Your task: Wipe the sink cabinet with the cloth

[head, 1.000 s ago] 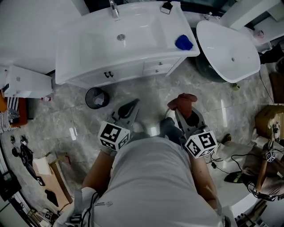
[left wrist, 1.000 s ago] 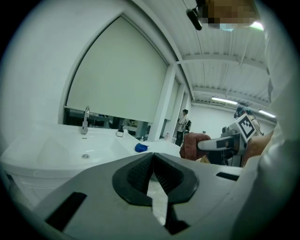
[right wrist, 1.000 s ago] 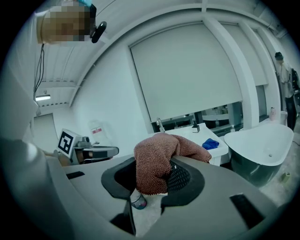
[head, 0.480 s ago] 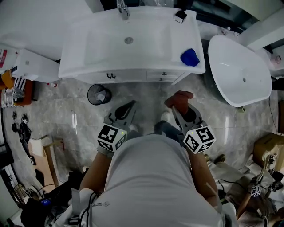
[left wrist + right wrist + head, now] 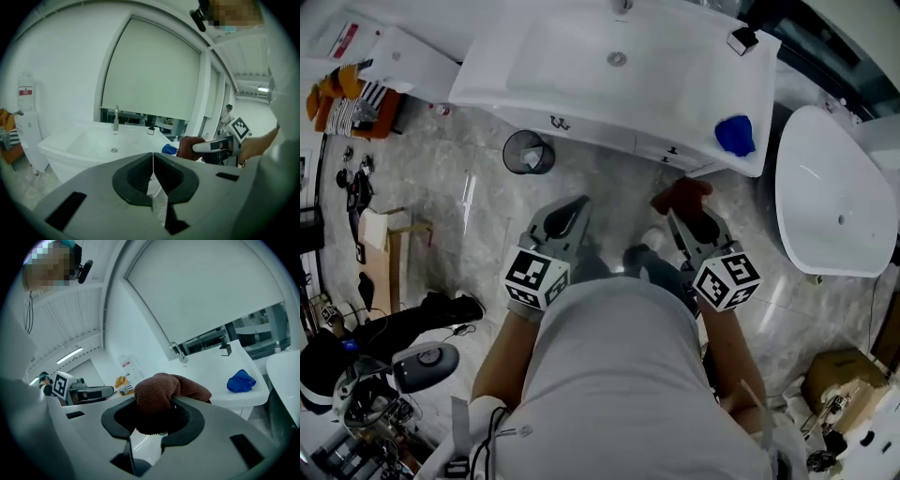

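The right hand-held gripper (image 5: pixel 157 401) is clamped on the brown cloth (image 5: pixel 164 385). It holds the cloth in the air just in front of the sink cabinet (image 5: pixel 609 103), near its right front corner and clear of it. The left hand-held gripper (image 5: pixel 153 164) is also in front of the sink cabinet, jaws pressed together with nothing between them. A blue rag (image 5: pixel 734 134) lies on the sink cabinet's tabletop at its right end. A black bin (image 5: pixel 528 152) stands on the floor before its left part.
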`<state>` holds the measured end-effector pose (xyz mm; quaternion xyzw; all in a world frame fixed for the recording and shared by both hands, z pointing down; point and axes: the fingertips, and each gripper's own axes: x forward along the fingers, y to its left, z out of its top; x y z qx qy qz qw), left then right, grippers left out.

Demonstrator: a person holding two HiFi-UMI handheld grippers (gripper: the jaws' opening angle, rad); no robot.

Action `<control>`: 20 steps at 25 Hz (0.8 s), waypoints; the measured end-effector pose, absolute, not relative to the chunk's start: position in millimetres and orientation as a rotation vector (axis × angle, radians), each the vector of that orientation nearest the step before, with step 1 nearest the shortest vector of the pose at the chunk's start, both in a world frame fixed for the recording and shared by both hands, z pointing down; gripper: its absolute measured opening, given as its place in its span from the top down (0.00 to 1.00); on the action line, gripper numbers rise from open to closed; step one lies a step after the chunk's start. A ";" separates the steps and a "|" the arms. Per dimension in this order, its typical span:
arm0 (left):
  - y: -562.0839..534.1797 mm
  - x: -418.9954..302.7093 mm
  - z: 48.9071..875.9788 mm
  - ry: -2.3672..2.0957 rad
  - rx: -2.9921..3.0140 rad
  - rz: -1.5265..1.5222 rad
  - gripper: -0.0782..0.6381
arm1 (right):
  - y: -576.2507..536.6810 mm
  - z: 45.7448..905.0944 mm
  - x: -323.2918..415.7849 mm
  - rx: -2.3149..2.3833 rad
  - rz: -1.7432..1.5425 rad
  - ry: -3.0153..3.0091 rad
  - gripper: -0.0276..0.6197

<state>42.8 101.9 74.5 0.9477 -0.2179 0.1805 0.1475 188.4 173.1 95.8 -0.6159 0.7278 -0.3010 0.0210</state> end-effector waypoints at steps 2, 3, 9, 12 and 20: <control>104.1 32.4 78.2 -0.675 2.706 0.524 0.87 | 168.8 106.4 183.1 -1.881 -0.960 2.298 0.76; 104.7 26.2 79.9 -0.698 2.694 0.527 0.87 | 166.1 110.6 179.5 -1.866 -0.977 2.312 0.76; 99.1 -7.0 87.7 -0.762 2.631 0.507 0.87 | 146.6 122.6 156.6 -1.823 -1.059 2.331 0.76; 89.1 -19.2 91.4 -0.760 2.628 0.489 0.87 | 135.0 132.1 147.2 -1.838 -1.090 2.327 0.76; 59.9 -49.2 104.9 -0.724 2.603 0.459 0.87 | 96.7 175.6 127.5 -1.932 -1.186 2.319 0.76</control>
